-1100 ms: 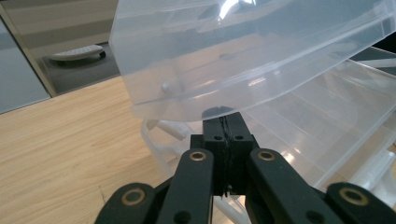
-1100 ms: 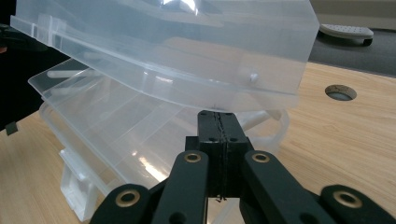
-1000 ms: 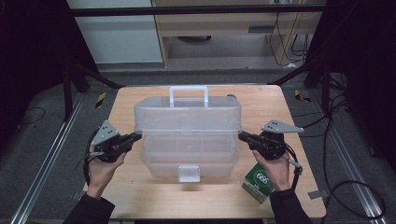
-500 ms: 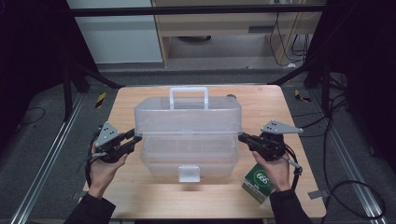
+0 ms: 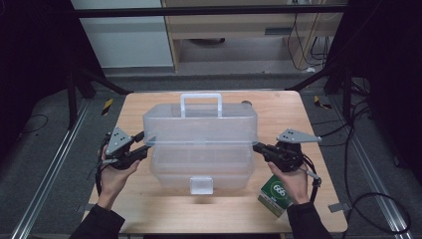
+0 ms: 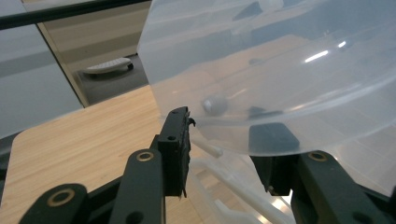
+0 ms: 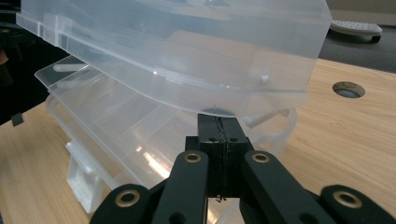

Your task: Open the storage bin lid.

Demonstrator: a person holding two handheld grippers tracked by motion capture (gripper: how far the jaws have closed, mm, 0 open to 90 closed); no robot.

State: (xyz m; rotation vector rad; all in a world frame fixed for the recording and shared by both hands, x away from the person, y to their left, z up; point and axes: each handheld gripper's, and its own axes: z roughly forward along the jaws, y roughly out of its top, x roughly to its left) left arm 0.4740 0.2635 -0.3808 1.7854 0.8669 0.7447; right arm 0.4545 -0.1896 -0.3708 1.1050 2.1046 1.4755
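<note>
Table (image 5: 149, 219): pale wood, w/ a round cable hole (image 7: 348, 89) near the far right corner. Mid-table sits the storage box (image 5: 201, 144), clear plastic, tiered, w/ a carry handle (image 5: 201, 102) standing up on top and a small white latch (image 5: 201, 185) at the near front. Upper tier is lifted and tipped off the lower trays, so the box stands partly open.

Green carton (image 5: 274, 194) lies near the front right edge, just beside the person's right hand, apart from the box.

Left gripper (image 6: 229, 140) at the box's left end: jaws have just been opening. They stand apart w/ the rim of the upper tier between them; the one pad plainly in view doesn't press on the plastic. Right gripper (image 7: 218, 126) at the right end: jaws together, nothing between them, tips right under the edge of the upper tier; can't tell if they touch it.

Handling, my read: box looks empty, so light. Thin walls probably flex and could crack under a hard pinch. Smooth plastic = slippery for the pads. Tiers look hinged, so they could swing if lifted unevenly. Best holds: the handle for carrying, the stiffer end rims for moving a tier.
</note>
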